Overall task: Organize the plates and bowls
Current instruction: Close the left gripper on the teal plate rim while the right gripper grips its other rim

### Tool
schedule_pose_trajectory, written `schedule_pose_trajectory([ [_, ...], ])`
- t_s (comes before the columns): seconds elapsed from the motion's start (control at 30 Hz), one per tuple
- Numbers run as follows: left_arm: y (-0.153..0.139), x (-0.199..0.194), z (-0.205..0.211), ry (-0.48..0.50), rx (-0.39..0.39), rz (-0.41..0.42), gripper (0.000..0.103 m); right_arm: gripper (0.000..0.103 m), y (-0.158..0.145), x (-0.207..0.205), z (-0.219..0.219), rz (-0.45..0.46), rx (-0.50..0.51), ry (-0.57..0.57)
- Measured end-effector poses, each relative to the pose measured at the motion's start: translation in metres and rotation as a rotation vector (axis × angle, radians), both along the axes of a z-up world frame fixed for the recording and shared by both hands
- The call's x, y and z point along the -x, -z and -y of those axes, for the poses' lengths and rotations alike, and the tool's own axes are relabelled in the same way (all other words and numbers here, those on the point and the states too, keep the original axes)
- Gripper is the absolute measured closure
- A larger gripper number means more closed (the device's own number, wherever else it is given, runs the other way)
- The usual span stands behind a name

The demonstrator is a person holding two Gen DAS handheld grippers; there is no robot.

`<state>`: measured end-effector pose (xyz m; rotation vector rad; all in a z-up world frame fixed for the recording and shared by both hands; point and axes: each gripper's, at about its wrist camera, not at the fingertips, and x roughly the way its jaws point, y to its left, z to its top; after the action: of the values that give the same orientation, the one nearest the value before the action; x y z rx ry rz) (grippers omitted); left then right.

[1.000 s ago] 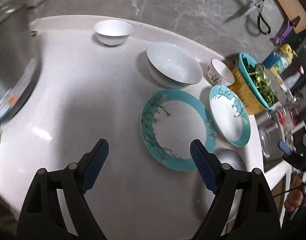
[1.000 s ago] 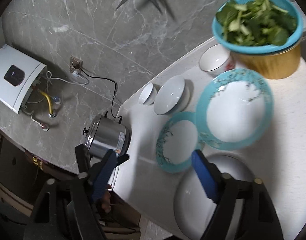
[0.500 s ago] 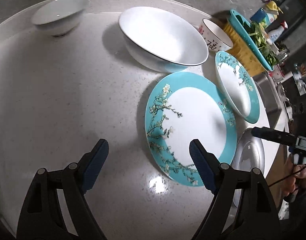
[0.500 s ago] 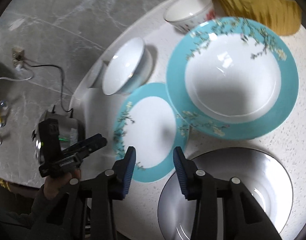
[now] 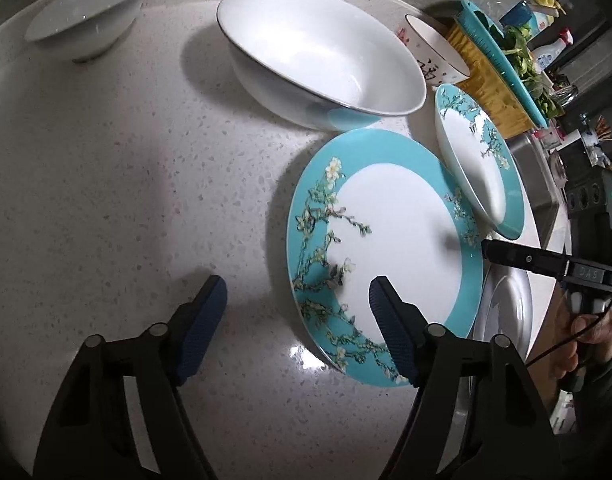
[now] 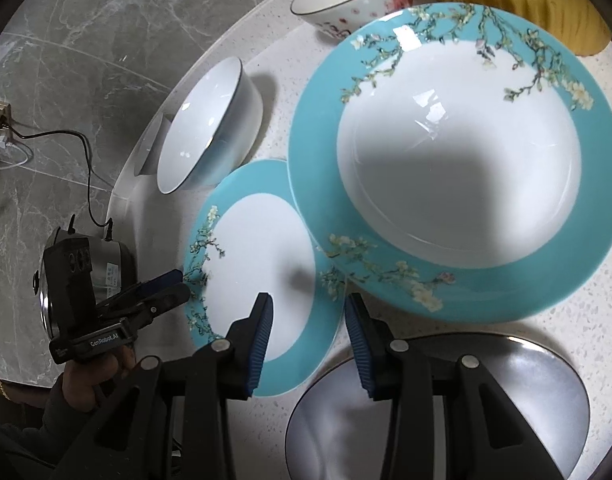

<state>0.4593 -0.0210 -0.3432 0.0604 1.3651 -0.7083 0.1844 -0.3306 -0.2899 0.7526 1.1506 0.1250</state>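
Both grippers are closing in on the flat teal plate (image 5: 385, 256), which is lying on the counter (image 5: 126, 160) between the big white bowl (image 5: 321, 52) and the deep teal dish (image 6: 457, 160). The left gripper (image 5: 298, 316) is staying wide open and empty, straddling the plate's near rim. The right gripper (image 6: 307, 320), narrowed to about half open since a second ago, is hovering over the opposite rim, holding nothing, apparently lining up to pinch it.

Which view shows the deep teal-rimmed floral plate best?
Right wrist: the deep teal-rimmed floral plate fills the frame, its whole rim and white well visible. Left wrist shows it small, foreshortened, at the right edge.
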Motion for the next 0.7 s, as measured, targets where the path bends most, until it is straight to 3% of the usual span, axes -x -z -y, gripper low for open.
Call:
schedule_pose_trajectory([
  [0.2, 0.001, -0.007, 0.011, 0.015, 0.014, -0.021, 0.050, 0.061, 0.009, -0.003, 0.000, -0.018, -0.014, 0.001],
  [0.23, 0.001, -0.006, 0.014, 0.029, 0.016, -0.026, 0.059, 0.061, 0.010, -0.003, 0.000, -0.019, -0.022, 0.001],
  [0.37, 0.002, -0.005, 0.019, 0.044, 0.022, -0.043, 0.073, 0.061, 0.011, -0.005, -0.001, -0.017, -0.036, -0.001],
  [0.57, 0.004, -0.006, 0.022, 0.048, 0.017, -0.045, 0.075, 0.062, 0.011, -0.007, 0.001, -0.021, -0.043, 0.000],
  [0.63, 0.004, -0.007, 0.022, 0.047, 0.015, -0.048, 0.081, 0.064, 0.011, -0.008, 0.001, -0.031, -0.036, 0.004],
  [0.7, 0.005, -0.009, 0.019, 0.036, 0.000, -0.044, 0.088, 0.080, 0.010, -0.010, 0.000, -0.060, 0.003, -0.003],
])
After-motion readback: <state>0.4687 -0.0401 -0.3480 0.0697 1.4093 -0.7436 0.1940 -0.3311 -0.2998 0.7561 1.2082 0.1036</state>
